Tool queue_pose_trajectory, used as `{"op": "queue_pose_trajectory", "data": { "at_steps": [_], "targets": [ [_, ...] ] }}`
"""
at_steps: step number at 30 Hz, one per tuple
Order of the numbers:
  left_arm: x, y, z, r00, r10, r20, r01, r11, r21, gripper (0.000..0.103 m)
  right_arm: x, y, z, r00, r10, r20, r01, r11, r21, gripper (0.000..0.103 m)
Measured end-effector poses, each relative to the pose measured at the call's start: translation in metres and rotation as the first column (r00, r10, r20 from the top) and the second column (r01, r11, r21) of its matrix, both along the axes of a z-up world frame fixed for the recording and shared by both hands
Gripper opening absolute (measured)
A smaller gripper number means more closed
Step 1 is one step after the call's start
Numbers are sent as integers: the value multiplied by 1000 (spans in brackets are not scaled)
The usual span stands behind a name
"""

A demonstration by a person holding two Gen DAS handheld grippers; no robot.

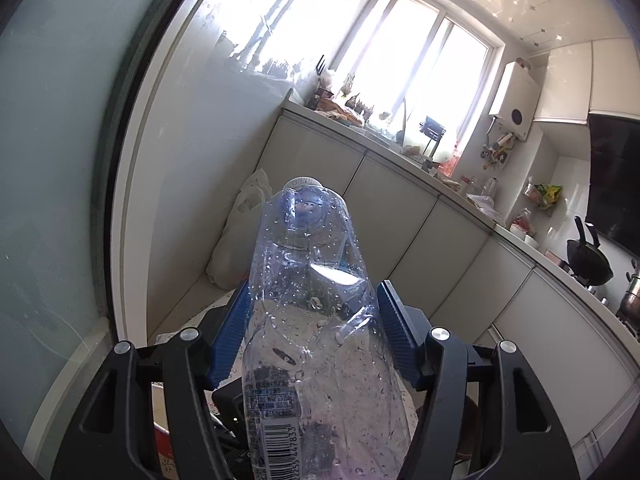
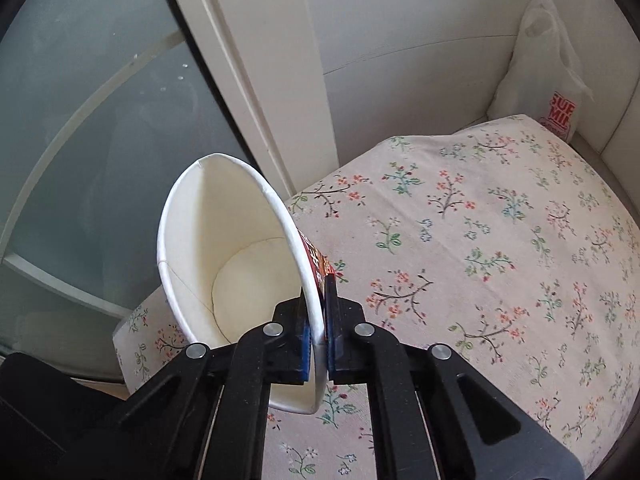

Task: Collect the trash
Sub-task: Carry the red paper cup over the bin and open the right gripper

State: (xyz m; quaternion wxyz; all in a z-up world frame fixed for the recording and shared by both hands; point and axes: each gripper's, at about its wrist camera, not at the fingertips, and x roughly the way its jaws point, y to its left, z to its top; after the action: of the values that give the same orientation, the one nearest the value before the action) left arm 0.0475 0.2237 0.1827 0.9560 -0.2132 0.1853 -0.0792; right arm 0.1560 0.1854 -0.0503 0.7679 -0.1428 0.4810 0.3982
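Observation:
My left gripper (image 1: 312, 308) is shut on a clear empty plastic bottle (image 1: 316, 320) with a white cap, droplets inside and a barcode label. The bottle points forward and up, held above the floor. My right gripper (image 2: 318, 300) is shut on the rim wall of an empty white paper cup (image 2: 232, 256) with a red printed outside. One finger is inside the cup, the other outside. The cup hangs tilted over the left edge of a table with a floral cloth (image 2: 500, 240).
A white plastic bag (image 2: 548, 72) stands in the corner behind the table; it also shows in the left wrist view (image 1: 240, 232). A frosted glass door (image 2: 80, 120) is on the left. Kitchen cabinets and a cluttered countertop (image 1: 460, 192) run along the right.

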Motion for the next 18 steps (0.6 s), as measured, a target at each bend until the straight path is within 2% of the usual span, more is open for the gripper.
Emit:
{"op": "queue_pose_trajectory", "data": {
  "at_steps": [6, 11, 14, 18],
  "targets": [
    [10, -25, -3, 998, -63, -13, 63, 998, -16, 62, 8, -59, 23, 991, -129, 33, 127, 991, 48, 4],
    [17, -58, -3, 991, -134, -13, 133, 991, -24, 62, 22, -138, 44, 964, -257, 62, 253, 965, 71, 4],
    [23, -84, -4, 983, -183, -16, 183, 983, -24, 62, 26, -199, 60, 933, -349, 92, 342, 936, 83, 4],
    [31, -123, -8, 968, -251, -26, 250, 968, -16, 62, 34, -293, 85, 849, -513, 128, 497, 857, 135, 4]
  ]
}}
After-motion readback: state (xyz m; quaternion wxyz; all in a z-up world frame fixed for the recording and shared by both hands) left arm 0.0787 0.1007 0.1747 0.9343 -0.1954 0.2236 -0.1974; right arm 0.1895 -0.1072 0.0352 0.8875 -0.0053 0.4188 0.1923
